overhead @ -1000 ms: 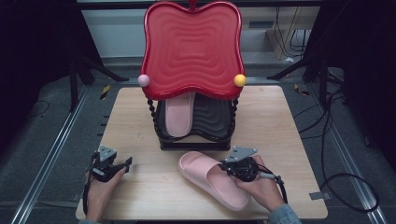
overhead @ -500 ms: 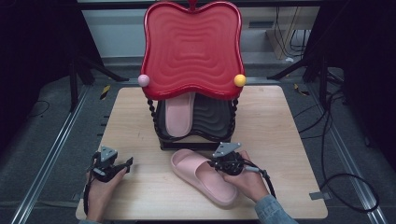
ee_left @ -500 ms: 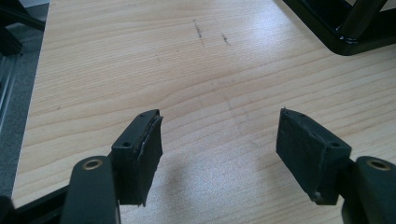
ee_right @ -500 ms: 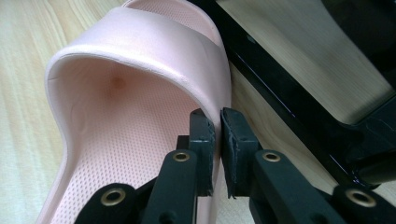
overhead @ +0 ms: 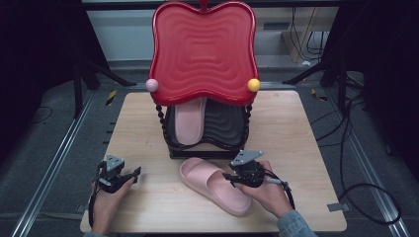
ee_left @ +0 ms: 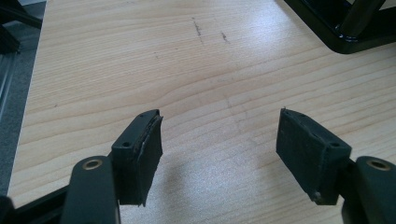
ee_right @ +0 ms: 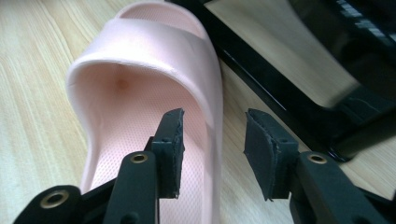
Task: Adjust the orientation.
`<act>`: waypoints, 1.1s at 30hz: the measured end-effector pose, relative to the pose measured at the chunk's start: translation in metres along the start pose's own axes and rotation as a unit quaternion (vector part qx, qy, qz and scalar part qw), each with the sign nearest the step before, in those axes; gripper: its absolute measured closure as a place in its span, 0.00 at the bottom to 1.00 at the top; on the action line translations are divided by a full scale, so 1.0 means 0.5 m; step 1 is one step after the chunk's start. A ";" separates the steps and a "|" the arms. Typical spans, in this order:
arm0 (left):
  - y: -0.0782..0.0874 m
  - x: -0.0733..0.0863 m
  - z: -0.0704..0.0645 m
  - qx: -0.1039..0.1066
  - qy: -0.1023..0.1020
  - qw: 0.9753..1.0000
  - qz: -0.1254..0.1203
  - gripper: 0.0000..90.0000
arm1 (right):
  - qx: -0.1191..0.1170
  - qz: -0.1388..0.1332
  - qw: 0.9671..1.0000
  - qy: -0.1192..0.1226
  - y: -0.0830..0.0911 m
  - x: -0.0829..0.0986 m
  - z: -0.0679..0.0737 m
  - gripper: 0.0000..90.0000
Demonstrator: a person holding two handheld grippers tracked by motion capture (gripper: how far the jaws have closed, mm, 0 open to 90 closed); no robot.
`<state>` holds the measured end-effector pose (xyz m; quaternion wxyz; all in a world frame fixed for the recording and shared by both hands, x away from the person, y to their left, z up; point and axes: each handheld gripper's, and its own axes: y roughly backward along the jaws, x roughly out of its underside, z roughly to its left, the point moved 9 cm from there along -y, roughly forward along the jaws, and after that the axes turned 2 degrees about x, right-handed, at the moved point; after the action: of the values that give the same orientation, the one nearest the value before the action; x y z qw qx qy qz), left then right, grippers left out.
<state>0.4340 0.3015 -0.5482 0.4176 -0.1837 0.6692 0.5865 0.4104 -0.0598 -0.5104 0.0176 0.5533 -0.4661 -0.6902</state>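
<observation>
At the left, the left gripper (overhead: 129,174) is held low over the wooden table (overhead: 296,143), near its front-left corner. Its jaws stand wide apart with nothing between them; bare wood grain lies below them in the left gripper view.

At the centre, a black shoe rack (overhead: 207,148) stands on the table, carrying a red wavy-edged top panel (overhead: 203,52) with a pink ball (overhead: 152,85) and a yellow ball (overhead: 253,85) at its lower corners. One pink slipper on the rack (overhead: 188,121) lies on the shelf, left of a dark slipper (overhead: 223,122).

In front of the rack, the loose pink slipper (overhead: 212,185) lies flat on the table, toe pointing toward the rack base, heel toward the front-right.

At the right, the right gripper (overhead: 231,176) sits at the slipper's right edge. Its jaws are apart and straddle the side wall: one jaw inside the footbed, the other outside, next to the rack's base bar (ee_right: 280,102). The pads (ee_right: 170,140) are not pressed against the wall.
</observation>
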 end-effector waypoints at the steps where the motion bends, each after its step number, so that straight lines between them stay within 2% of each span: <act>1: 0.000 0.000 0.000 0.000 0.000 1.000 0.000 0.34 | -0.001 -0.003 1.000 -0.002 0.007 0.001 0.002 0.66; 6: -0.001 0.001 -0.001 0.000 -0.001 1.000 0.002 0.34 | -0.022 -0.003 1.000 0.002 0.032 0.006 0.033 0.75; 13: -0.001 0.001 0.000 0.001 0.000 1.000 0.001 0.34 | -0.063 -0.001 0.998 0.008 0.036 0.004 0.082 0.84; 16: 0.000 0.001 0.000 0.001 -0.001 1.000 0.001 0.34 | -0.075 0.002 0.997 0.011 0.028 0.000 0.099 0.84; 21: 0.000 0.002 0.000 0.002 0.000 1.000 0.002 0.34 | -0.099 0.008 0.995 0.002 0.003 -0.009 0.128 0.80; 27: -0.001 0.002 -0.001 0.003 -0.001 1.000 0.002 0.34 | -0.119 0.012 0.992 -0.028 -0.026 -0.021 0.138 0.79; 33: -0.001 0.003 -0.001 0.003 0.001 1.000 0.004 0.34 | -0.123 0.022 0.992 -0.027 -0.050 -0.025 0.143 0.84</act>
<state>0.4334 0.3011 -0.5498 0.4156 -0.1804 0.6723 0.5855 0.3718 0.0060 -0.5209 0.0880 0.5181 -0.3901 -0.7561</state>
